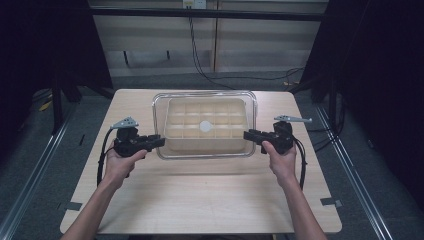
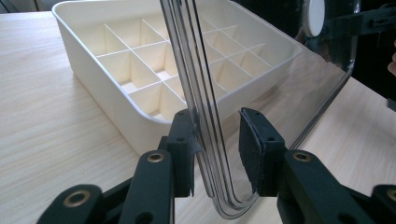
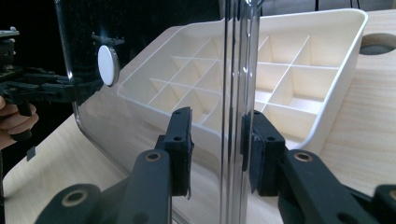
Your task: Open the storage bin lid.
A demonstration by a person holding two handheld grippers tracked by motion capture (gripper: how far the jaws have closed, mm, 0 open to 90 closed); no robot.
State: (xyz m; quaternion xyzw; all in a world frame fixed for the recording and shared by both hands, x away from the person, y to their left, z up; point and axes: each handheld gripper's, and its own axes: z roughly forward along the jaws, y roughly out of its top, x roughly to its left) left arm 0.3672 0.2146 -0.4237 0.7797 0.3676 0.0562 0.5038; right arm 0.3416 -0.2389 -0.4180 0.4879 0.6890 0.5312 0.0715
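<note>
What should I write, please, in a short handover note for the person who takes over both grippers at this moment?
Left gripper: open, jaws on both sides of the clear lid's edge, not yet closed.
Right gripper: open, astride the opposite edge.
The lid, with a white round knob, is above the cream divider tray on the table. Its compartments look empty.
Probably left: close both grippers, then move the lid.

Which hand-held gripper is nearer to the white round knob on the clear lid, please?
Right, narrowly. The right hand-held gripper sits at the clear lid's right edge; the left hand-held gripper sits at its left edge, farther from the white round knob.
</note>
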